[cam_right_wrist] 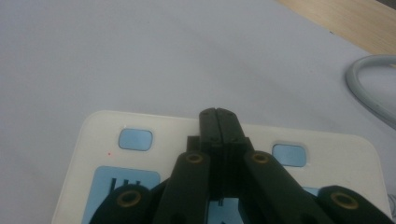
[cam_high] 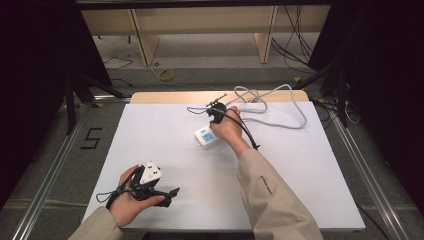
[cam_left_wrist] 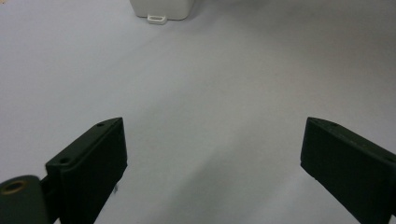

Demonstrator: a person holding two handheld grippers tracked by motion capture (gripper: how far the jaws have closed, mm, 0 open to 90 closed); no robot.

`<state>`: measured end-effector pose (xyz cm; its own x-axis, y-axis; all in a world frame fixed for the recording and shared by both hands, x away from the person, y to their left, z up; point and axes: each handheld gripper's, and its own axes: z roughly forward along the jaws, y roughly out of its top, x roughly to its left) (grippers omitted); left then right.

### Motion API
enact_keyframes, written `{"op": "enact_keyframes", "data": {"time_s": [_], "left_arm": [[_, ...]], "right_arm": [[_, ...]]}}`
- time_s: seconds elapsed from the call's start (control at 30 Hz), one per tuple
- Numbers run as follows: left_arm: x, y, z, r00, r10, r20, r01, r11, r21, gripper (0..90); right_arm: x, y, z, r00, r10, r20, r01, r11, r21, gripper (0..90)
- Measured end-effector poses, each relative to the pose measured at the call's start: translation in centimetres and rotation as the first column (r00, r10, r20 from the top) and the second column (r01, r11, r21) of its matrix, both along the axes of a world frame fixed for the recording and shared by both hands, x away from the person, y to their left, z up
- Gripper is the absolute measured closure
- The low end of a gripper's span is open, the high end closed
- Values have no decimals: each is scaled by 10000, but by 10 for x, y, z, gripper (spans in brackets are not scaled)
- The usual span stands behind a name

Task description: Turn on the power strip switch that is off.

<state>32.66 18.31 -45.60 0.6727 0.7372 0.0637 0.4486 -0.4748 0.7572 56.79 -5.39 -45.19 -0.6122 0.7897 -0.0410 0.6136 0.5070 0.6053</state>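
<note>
Right gripper [cam_right_wrist: 219, 114]: fingers pressed together with nothing between them, tips poised over the top face of the white device [cam_right_wrist: 224, 154] with pale blue buttons [cam_right_wrist: 135, 139]. From the high view the right hand [cam_high: 227, 127] sits directly over the device [cam_high: 206, 137], which lies on the white surface [cam_high: 280, 175] a little past centre, toward the far edge. A grey cable [cam_high: 272, 107] loops on the surface beyond it, near the bare wooden strip [cam_high: 165, 96]. I cannot tell whether the fingertips are touching the face or hovering just above it.

Left gripper [cam_left_wrist: 210, 158]: fingers spread wide and empty, low over bare surface. The device's near end [cam_left_wrist: 161, 8] shows far ahead of them. In the high view the left gripper [cam_high: 162, 196] rests near the front left corner, well apart from the work.

My reading: I am at the button-pressing step, using the closed fingertips as a poking point. Next move calls for a short, straight push down onto one blue button, kept centred so the tip does not slide off. If the device shifts, I should bring the left gripper across to steady it.
</note>
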Motion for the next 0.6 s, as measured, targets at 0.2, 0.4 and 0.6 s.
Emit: {"op": "enact_keyframes", "data": {"time_s": [0.2,0.4,0.6], "left_arm": [[-1,0,1,10000,6,-11,-6,10000,32,69],[0,1,1,10000,69,-29,-69,10000,-29,69],[0,1,1,10000,73,-35,-73,10000,18,69]], "right_arm": [[-1,1,0,9999,-135,20,135,9999,23,900],[-1,-3,1,9995,-302,21,302,9989,363,900],[-5,-5,10,9991,-167,381,150,9989,447,900]]}}
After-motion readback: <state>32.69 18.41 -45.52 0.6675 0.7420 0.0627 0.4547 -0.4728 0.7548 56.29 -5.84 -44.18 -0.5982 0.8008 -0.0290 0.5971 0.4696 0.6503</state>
